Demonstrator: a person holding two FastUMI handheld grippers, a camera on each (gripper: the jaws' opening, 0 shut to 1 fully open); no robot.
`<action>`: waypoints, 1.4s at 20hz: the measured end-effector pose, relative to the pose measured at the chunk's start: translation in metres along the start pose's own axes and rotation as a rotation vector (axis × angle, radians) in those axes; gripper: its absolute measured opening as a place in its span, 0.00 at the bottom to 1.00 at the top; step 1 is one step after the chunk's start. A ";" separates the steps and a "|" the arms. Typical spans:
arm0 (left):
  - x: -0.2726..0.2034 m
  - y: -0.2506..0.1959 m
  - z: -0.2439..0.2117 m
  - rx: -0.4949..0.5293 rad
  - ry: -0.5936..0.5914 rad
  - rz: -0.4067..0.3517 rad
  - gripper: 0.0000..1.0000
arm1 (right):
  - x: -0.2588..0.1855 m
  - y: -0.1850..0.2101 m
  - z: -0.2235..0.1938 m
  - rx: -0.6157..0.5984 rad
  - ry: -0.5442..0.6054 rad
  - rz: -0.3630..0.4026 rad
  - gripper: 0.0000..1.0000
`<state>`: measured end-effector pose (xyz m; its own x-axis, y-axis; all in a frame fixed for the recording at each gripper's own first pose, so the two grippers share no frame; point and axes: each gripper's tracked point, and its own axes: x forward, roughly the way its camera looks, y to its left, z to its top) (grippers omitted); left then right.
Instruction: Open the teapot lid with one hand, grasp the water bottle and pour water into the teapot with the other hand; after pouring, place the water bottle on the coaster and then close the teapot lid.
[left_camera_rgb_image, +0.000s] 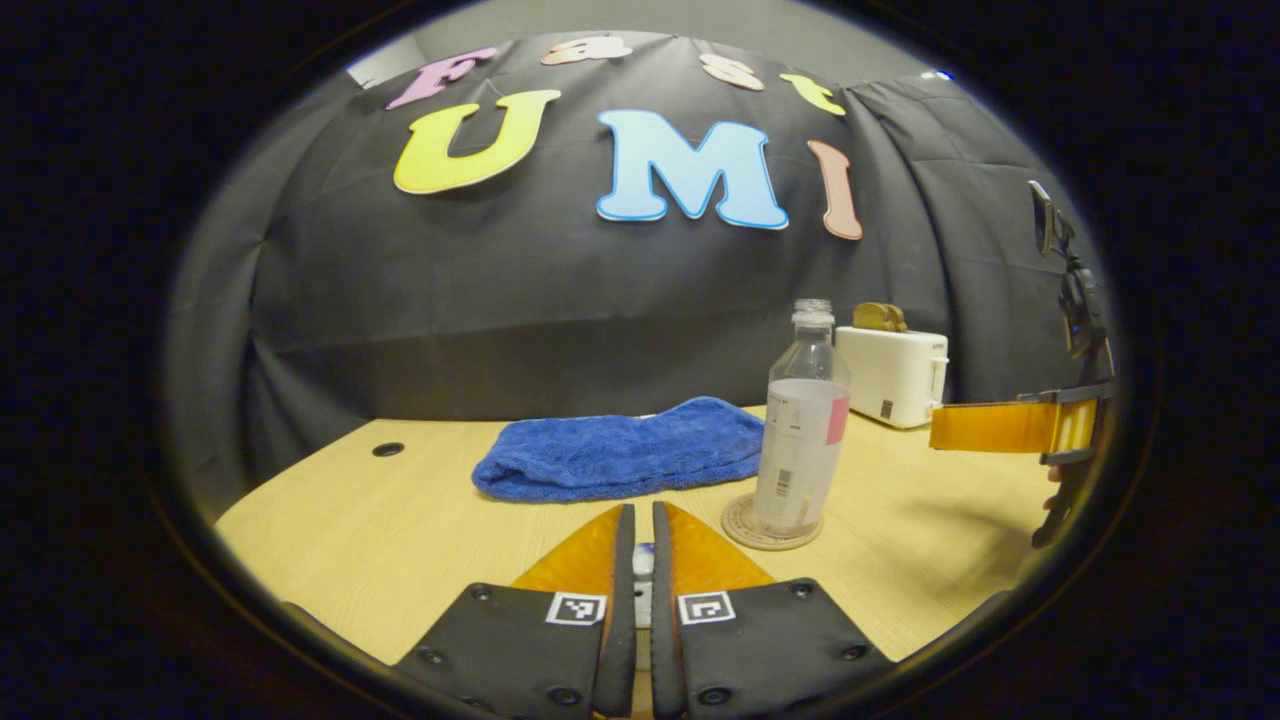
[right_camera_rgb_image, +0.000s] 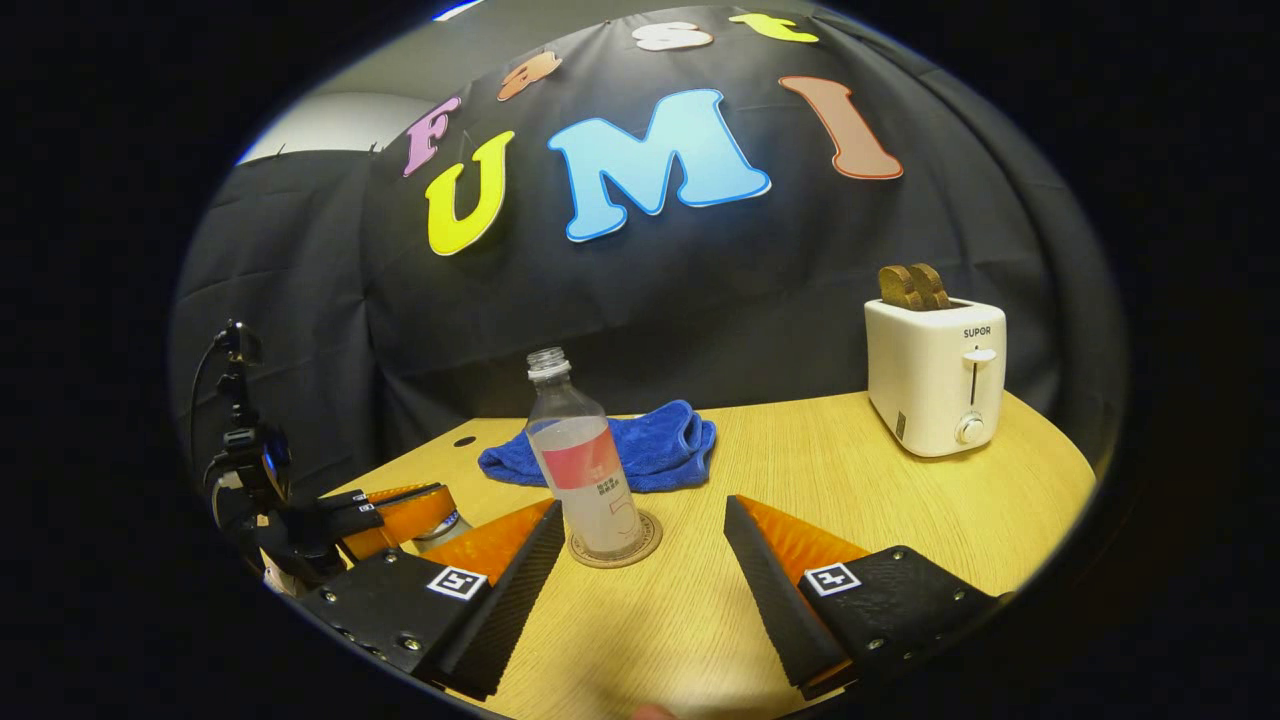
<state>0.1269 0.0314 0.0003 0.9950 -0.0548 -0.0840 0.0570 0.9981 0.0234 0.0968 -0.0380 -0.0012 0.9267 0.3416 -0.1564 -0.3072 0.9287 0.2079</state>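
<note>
In the left gripper view, the left gripper (left_camera_rgb_image: 643, 540) has its fingers pressed nearly together on something small and pale, probably the teapot lid's knob, though little of it shows. Just beyond the fingertips, to their right, the uncapped water bottle (left_camera_rgb_image: 803, 420) stands upright on the coaster (left_camera_rgb_image: 742, 527) (the right gripper's fingers (right_camera_rgb_image: 640, 545) are spread wide, the bottle just ahead of them). Farther off lie a blue towel (left_camera_rgb_image: 620, 450) and a white toaster (left_camera_rgb_image: 893, 372).

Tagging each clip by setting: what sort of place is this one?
Likely a staged recording booth, not a real kitchen: a black cloth wall behind a wooden table holding a toaster, blue towel and water bottle.
</note>
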 end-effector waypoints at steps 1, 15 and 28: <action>-0.001 0.000 0.000 0.003 0.003 0.001 0.16 | -0.001 0.001 0.001 -0.002 -0.002 0.000 1.00; -0.075 0.008 0.045 -0.033 -0.110 0.042 0.19 | -0.032 0.030 0.005 -0.048 -0.050 -0.023 1.00; -0.146 -0.017 0.049 -0.002 -0.135 0.039 0.19 | -0.087 0.069 0.005 -0.097 -0.113 -0.076 0.99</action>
